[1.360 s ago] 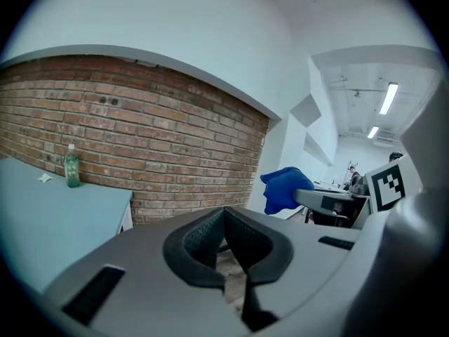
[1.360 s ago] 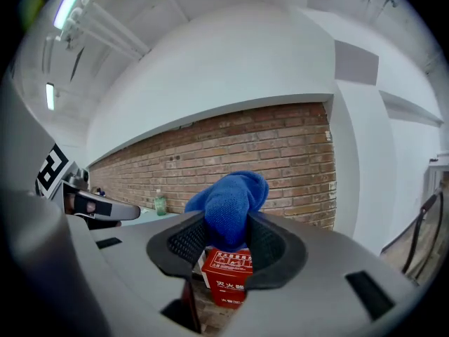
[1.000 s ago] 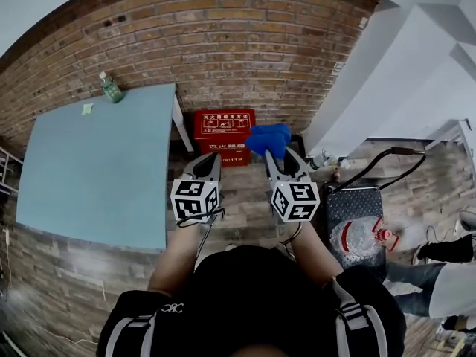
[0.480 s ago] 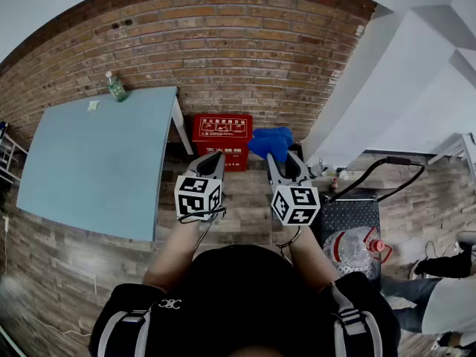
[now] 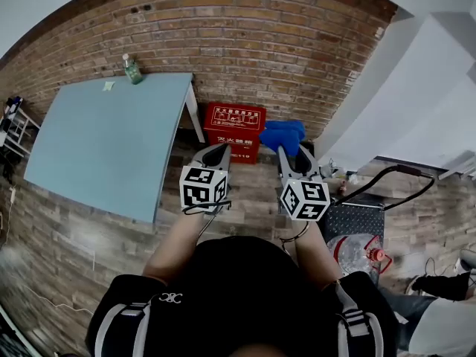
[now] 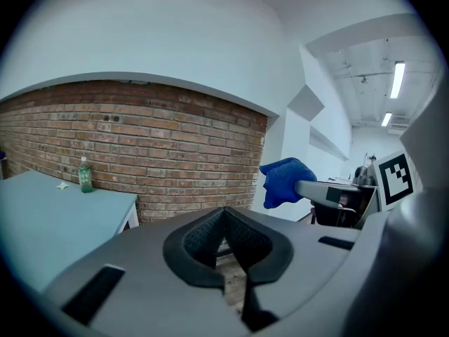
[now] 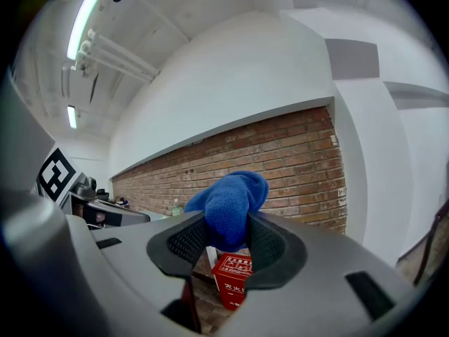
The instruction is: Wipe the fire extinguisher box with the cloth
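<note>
The red fire extinguisher box (image 5: 235,129) stands on the floor against the brick wall, right of the table; it also shows below the jaws as a red box (image 7: 236,278). My right gripper (image 5: 291,151) is shut on a bunched blue cloth (image 5: 283,134), held in the air right of the box; the blue cloth (image 7: 230,206) bulges up between the pads. The same cloth (image 6: 283,180) appears at the right in the left gripper view. My left gripper (image 5: 216,155) hovers in front of the box, jaws shut and empty (image 6: 226,239).
A light blue table (image 5: 104,143) stands left of the box, with a green bottle (image 5: 132,69) at its far edge. A black hand cart (image 5: 357,210) with a water jug (image 5: 355,248) stands at the right. White walls (image 5: 416,88) close the right side.
The head view has shifted slightly; the box and both grippers sit a little further right in the frame. The grippers keep their positions relative to each other, cloth still held.
</note>
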### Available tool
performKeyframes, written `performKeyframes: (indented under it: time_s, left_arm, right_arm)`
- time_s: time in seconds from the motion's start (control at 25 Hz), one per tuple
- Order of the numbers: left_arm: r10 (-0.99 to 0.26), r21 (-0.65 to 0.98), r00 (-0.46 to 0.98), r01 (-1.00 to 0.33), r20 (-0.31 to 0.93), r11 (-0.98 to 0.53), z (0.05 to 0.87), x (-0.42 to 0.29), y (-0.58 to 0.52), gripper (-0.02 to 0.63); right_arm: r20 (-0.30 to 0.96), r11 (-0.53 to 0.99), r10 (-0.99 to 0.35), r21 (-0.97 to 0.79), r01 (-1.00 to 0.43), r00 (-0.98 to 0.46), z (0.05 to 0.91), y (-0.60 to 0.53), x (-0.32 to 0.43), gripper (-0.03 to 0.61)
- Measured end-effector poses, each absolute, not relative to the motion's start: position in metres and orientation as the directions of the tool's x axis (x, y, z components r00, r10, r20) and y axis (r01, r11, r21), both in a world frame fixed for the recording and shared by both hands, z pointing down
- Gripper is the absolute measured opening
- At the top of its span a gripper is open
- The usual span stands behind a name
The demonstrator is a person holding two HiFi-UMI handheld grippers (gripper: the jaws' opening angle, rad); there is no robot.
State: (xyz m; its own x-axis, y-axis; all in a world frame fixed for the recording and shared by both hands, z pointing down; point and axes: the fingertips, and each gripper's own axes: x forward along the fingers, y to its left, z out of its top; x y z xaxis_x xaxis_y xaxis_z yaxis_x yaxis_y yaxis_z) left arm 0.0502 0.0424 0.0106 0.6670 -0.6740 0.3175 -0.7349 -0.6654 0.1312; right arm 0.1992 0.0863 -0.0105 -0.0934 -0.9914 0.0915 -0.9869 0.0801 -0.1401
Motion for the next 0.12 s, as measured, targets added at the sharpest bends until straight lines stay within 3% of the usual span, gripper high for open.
performKeyframes:
  time_s: [0.12]
  left_arm:
    - [-0.685, 0.127, 0.658, -0.744, 0.314, -0.656, 0.0105, 0.048, 0.0417, 0.008]
  right_arm:
    - [0.09, 0.095, -0.99, -0.138, -0.986, -0.108, -0.0093, 0.0837, 0.1971, 0.164]
